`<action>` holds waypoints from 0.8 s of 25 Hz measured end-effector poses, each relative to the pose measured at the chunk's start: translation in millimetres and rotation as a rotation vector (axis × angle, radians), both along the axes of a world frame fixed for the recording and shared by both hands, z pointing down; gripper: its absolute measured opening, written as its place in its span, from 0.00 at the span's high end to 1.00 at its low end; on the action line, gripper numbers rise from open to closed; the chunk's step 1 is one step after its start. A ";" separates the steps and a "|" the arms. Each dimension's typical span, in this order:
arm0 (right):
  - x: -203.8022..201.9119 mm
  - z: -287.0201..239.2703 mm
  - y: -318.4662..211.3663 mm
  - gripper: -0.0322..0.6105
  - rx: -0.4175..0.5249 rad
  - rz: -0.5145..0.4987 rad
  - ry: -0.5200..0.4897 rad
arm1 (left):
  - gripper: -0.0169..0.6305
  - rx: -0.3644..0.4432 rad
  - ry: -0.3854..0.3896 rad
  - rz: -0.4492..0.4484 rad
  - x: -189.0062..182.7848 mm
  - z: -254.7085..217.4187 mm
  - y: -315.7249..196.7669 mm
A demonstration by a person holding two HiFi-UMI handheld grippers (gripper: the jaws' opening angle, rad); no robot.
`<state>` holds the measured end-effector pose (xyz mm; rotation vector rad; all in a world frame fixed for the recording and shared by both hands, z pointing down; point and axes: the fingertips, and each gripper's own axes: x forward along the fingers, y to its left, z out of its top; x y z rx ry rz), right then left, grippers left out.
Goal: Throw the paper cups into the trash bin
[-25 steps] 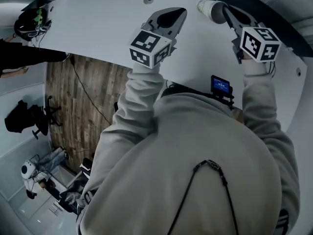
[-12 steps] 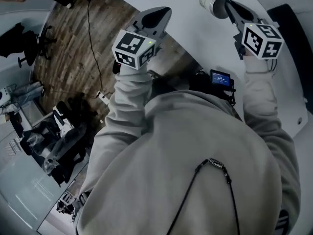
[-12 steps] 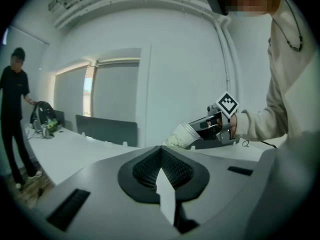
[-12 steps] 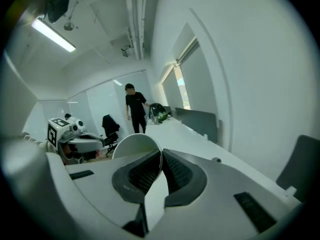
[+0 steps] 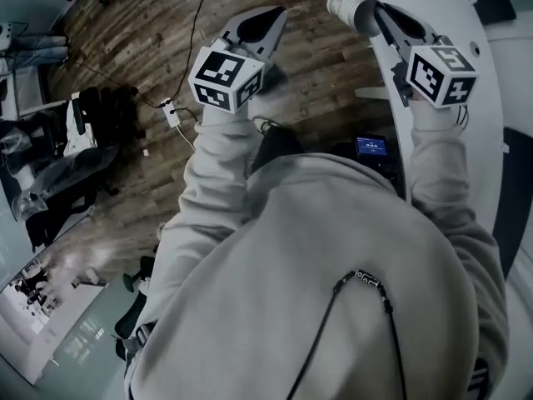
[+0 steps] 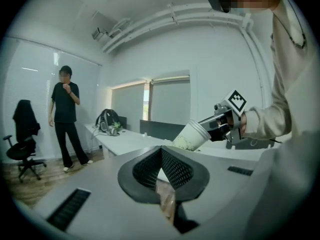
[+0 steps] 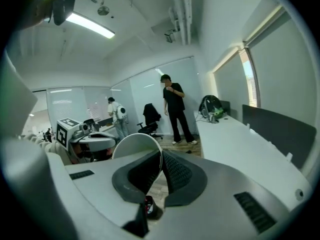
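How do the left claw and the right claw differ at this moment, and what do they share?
The right claw is shut on a paper cup, pinching its wall, while the left claw is shut on nothing. In the head view the left claw hangs over wooden floor, while the right claw sits by the white desk's edge. Both point forward, side by side.

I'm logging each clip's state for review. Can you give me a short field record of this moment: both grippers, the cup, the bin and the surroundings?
left gripper: jaws together, nothing between them
right gripper: shut on the rim of a paper cup
cup pose: roughly sideways, mouth toward the gripper
trash bin: in no view
under the grippers: wooden floor, with a white desk at the right
bystanders: person in black standing by a long desk; person with a backpack farther off
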<state>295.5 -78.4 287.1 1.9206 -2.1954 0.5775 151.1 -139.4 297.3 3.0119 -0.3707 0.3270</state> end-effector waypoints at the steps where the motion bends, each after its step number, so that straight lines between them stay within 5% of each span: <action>1: -20.2 -3.8 -20.7 0.89 0.004 -0.038 0.003 | 0.98 -0.001 0.011 -0.045 -20.9 -3.4 -18.4; 11: -227.5 -32.1 -174.0 0.89 0.056 -0.327 0.024 | 0.98 0.031 0.028 -0.298 -225.6 -24.7 -134.5; 15: -281.1 -28.6 -201.4 0.89 0.037 -0.425 0.118 | 0.98 -0.003 0.097 -0.375 -274.2 -22.4 -148.5; 20: -331.7 -28.4 -233.9 0.89 0.028 -0.570 0.087 | 0.98 -0.024 0.108 -0.520 -318.6 -12.9 -162.0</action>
